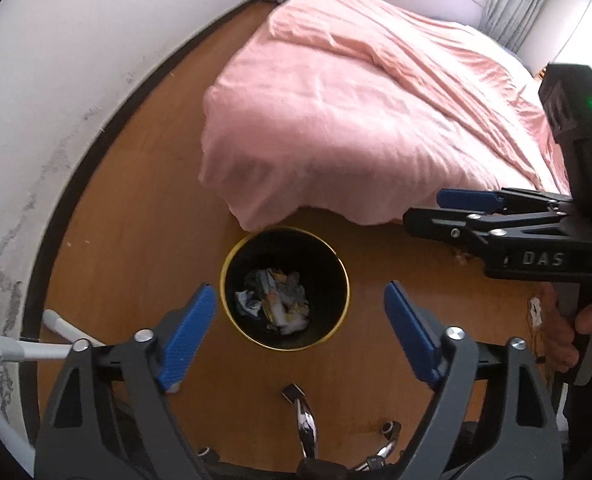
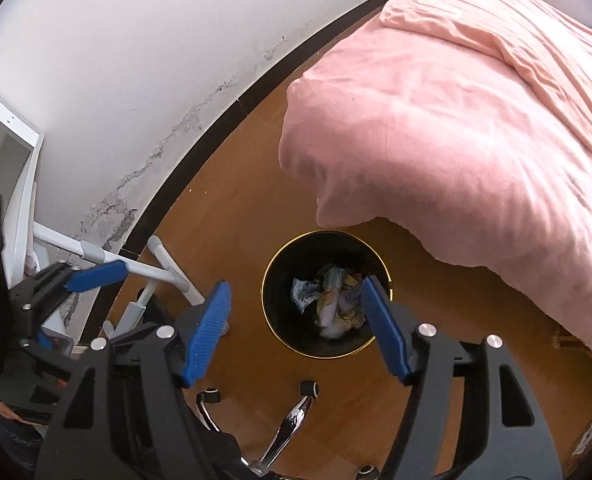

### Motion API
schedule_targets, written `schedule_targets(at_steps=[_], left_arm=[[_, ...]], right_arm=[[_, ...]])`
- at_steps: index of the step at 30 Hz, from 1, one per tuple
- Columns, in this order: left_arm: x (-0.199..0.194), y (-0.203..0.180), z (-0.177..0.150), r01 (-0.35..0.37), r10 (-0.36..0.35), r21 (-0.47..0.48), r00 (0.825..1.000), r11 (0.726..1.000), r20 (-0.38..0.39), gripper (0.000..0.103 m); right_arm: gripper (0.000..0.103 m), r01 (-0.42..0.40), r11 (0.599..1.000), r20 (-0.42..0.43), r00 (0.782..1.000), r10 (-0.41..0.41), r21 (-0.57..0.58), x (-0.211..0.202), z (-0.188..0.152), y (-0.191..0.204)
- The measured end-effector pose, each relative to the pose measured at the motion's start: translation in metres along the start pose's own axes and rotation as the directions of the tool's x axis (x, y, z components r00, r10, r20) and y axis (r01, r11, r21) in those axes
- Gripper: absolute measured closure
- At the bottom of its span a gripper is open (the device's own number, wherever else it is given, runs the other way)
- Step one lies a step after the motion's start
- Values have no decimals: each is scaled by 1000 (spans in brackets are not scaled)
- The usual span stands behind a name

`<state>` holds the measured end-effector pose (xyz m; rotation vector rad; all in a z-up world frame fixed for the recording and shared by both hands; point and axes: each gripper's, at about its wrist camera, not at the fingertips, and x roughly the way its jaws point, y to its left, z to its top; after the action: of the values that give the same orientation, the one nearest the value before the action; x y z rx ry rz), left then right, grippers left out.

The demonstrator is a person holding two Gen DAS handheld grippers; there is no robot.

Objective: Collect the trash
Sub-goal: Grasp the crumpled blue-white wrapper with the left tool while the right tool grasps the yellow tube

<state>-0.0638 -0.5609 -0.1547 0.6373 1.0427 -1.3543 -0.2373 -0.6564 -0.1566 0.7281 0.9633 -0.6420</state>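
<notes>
Blue pads: our left gripper (image 1: 298,334) hangs spread wide with nothing between its pads; our right gripper (image 2: 296,334) is likewise parted and empty.
Chair base: chrome legs and castors (image 2: 292,424) sit just under both grippers, on the wooden floor (image 1: 144,208).
Bin: black waste bin with a gold rim (image 1: 232,264) stands on the floor directly ahead of and below both grippers, its mouth facing up.
Trash: crumpled wrappers and paper (image 1: 276,300) lie at the bottom of the bin, well inside the wall.
Key relation: we judge the bin centred between the left pads, while in the right wrist view it sits toward the right-hand pad; the left is the better aligned.
Other scraps: small bits (image 1: 462,258) show on the floor near the bed's foot, closer to our right gripper (image 1: 448,208).
Bed: pink duvet (image 1: 356,120) overhangs just behind the bin.
Wall: white, scuffed, dark skirting (image 2: 200,176).
</notes>
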Motion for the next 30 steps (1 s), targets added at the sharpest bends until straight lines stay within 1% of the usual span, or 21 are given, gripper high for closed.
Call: schedule_targets(at_steps=[1,4,6,7,9,11,12,13,15,16,17,18,19,21,24,25,26,27,28,29,30], left_arm=[[-14,2,-1,-9,9,-8,1000,1000,18,18],[-50,9,-7,-29,31,-37,998,999,61,17],[-82,15,-14,-51,56,-53,993,997,100,15],[-108,22,-22,-80,89,-69,988,994,129,15],[-140,33,-34,-108,122,-88,977,990,172,14],[-182,51,-56,-171,195,-130,958,977,210,13],[-205,64,-71,-208,240,-160,946,965,219,12],[-218,73,-81,-230,266,-177,938,957,221,12],[-257,98,-118,-304,352,-229,911,925,213,12],[-273,110,-136,-334,387,-250,900,909,203,12],[-286,118,-152,-355,411,-266,891,896,193,12],[-300,129,-170,-381,440,-286,880,879,179,12],[-322,145,-201,-411,475,-316,866,855,158,12],[-346,163,-240,-432,503,-352,853,831,139,12],[-382,199,-319,-500,570,-421,820,757,50,12],[-387,205,-335,-513,579,-431,815,743,28,12],[-394,213,-353,-526,587,-443,809,726,3,12],[-401,220,-372,-523,582,-452,813,723,-11,12],[-405,223,-382,-515,571,-448,821,731,-10,12],[-408,225,-397,-499,552,-427,834,754,1,12],[-408,226,-404,-491,538,-400,843,773,5,12]], right_arm=[[36,2,1000,6,1000,-2,-11,-6,1,6],[32,-10,998,38,999,13,-62,-24,6,28],[31,-20,993,74,997,29,-118,-41,11,55],[31,-33,987,89,995,47,-155,-51,15,74],[31,-59,973,97,992,82,-223,-61,18,105],[31,-91,947,96,987,126,-309,-69,20,150],[31,-111,931,86,985,149,-349,-70,19,173],[31,-139,905,69,981,181,-402,-71,16,204],[31,-182,864,39,973,226,-469,-70,9,248],[31,-212,830,11,967,254,-515,-67,1,280],[31,-228,811,-5,964,268,-539,-65,-4,298],[31,-252,778,-32,958,286,-575,-62,-12,327],[31,-276,742,-66,952,300,-611,-59,-22,354],[31,-309,683,-116,942,314,-662,-55,-41,396],[31,-361,586,-203,926,320,-726,-45,-76,462],[31,-371,552,-225,922,316,-747,-44,-89,483],[31,-375,527,-238,920,311,-762,-41,-97,496],[31,-378,504,-251,920,302,-777,-40,-106,511],[31,-379,476,-268,920,285,-794,-37,-117,529],[31,-380,459,-278,920,275,-803,-36,-123,540],[31,-383,439,-293,920,261,-813,-34,-131,553]])
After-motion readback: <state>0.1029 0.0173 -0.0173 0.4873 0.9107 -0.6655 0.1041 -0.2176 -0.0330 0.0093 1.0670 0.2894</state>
